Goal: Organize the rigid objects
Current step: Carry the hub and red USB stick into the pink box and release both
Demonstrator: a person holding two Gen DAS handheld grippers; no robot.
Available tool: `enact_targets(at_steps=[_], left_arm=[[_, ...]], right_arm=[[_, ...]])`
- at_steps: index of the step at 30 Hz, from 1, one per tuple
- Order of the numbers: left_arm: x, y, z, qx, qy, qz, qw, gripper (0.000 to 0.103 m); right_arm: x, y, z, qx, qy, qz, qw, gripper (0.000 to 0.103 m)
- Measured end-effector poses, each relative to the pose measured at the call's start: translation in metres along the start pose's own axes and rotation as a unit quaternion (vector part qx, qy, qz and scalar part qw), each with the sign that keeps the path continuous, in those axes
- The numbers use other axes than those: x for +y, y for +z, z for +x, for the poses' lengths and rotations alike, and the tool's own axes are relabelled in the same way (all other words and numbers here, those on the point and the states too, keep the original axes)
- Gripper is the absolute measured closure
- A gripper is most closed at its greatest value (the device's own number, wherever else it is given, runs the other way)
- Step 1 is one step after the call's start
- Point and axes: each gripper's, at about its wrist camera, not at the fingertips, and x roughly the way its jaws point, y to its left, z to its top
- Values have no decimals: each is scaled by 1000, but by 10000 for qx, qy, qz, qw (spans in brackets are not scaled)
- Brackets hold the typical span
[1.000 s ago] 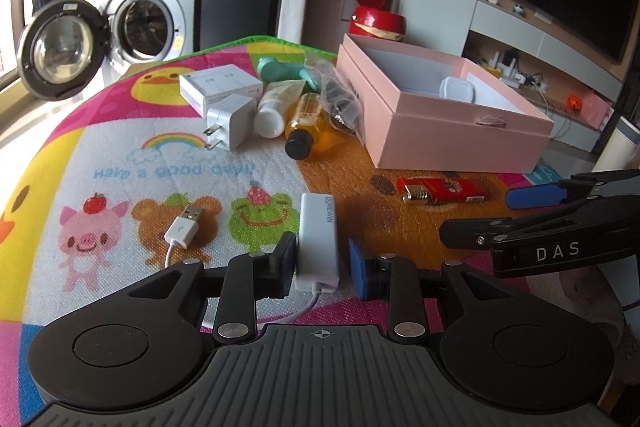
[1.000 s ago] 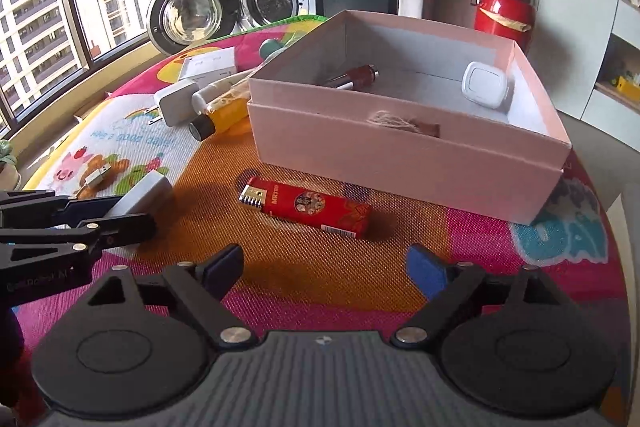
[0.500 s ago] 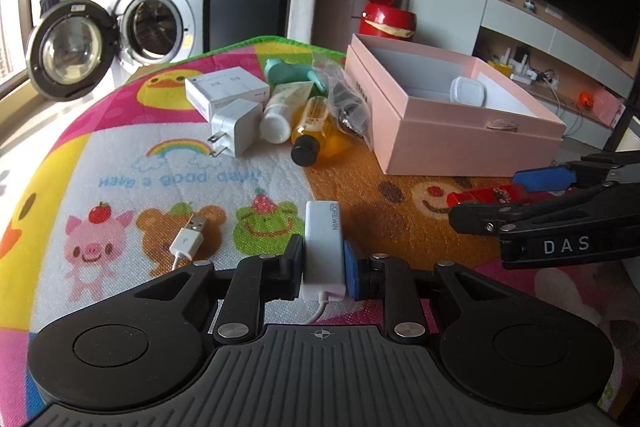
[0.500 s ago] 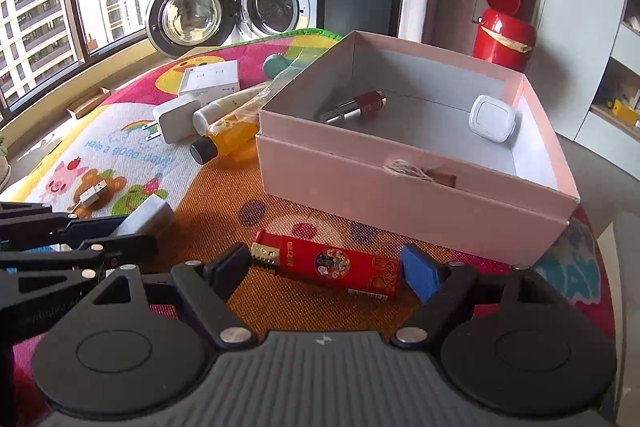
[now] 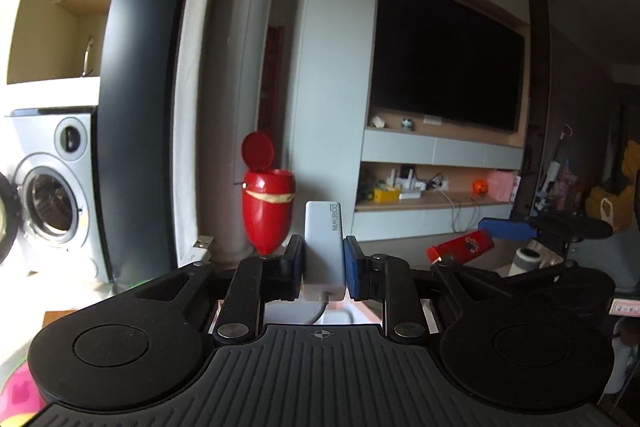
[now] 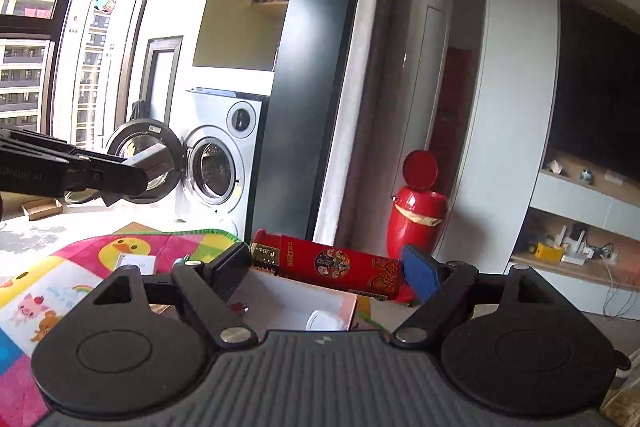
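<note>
Two items airborne, one per gripper. Left gripper [image 5: 323,267] is clamped on the white USB adapter [image 5: 323,247], held upright, pads on its lower half, cable exiting at the bottom, USB plug [image 5: 202,247] sticking up to the left. Right gripper [image 6: 326,267] is clamped on the red lighter [image 6: 326,265] end-to-end, i.e. along its long axis, lighter tilted slightly down to the right.

Risks, my read:
- Lighter grip is the weak one. Contact only at the two ends, so a small twist or squeeze drop prob. pops it out, and it could land outside the box.
- Adapter cable is loose; it may snag the box wall or drag on release, leaving the plug hanging over the edge.
- Both grippers sit close together (lighter shows just right of the adapter in left view), so collision is possible if both go for the box at once.

Containers: pink box [image 6: 352,311] is directly below the right gripper, mostly hidden. One small white rounded item [image 6: 324,321] visible inside; rest of contents can't tell. Box barely shows in left view. Play mat [image 6: 60,291] lies left of it.
</note>
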Motion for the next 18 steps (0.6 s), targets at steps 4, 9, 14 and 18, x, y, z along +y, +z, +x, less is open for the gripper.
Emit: enact_targets(at_steps=[4, 9, 14, 18], left_arm=[[14, 6, 63, 501, -313, -746, 9955, 79], [20, -39, 130, 1473, -52, -735, 9863, 79], [32, -75, 169, 2129, 55, -727, 9743, 78], [42, -90, 184, 2369, 82, -825, 9680, 78]], right_arm=[[1, 4, 41, 197, -124, -51, 9997, 20], [19, -36, 104, 1188, -16, -219, 9927, 20], [32, -74, 126, 1702, 60, -307, 9849, 20], [34, -83, 132, 1776, 112, -313, 9835, 20]])
